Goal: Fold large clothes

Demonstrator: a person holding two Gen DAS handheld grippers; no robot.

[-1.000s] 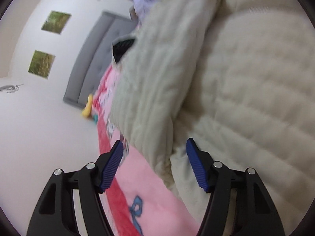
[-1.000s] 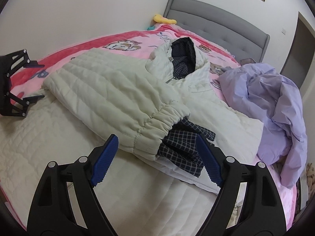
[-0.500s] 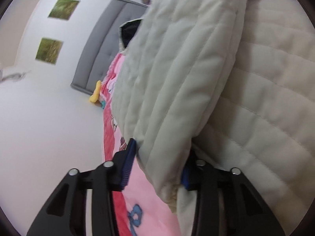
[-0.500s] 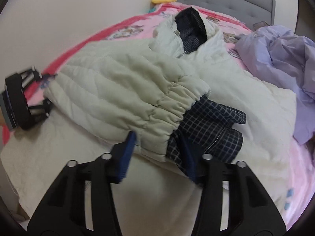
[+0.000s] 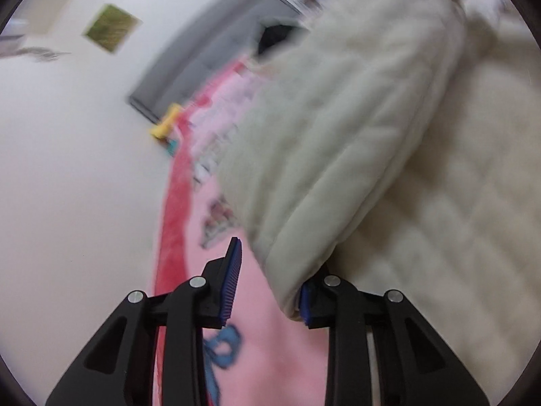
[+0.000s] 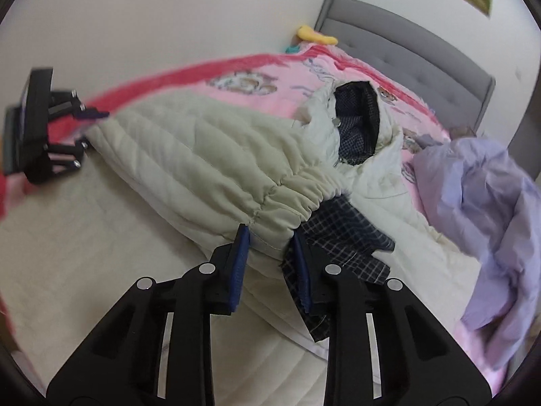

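A cream quilted jacket (image 6: 209,165) with dark checked lining lies on the bed, one sleeve folded across its body. My right gripper (image 6: 268,264) is shut on the sleeve's gathered cuff (image 6: 280,213), next to the checked lining (image 6: 341,233). My left gripper (image 5: 270,284) has the sleeve's folded shoulder end (image 5: 341,155) between its jaws; the left pad stands a little apart from the cloth, and the view is blurred. The left gripper also shows in the right wrist view (image 6: 91,128) at the sleeve's far end.
The jacket lies on a pink patterned blanket (image 6: 257,77). A lilac garment (image 6: 487,203) is heaped at the right. A grey headboard (image 6: 405,50), a yellow toy (image 6: 314,34) and the white wall (image 5: 67,169) close by on the left.
Both grippers moved in onto the sleeve and closed: the right onto the cuff, the left around the shoulder end. The sleeve has lifted slightly.
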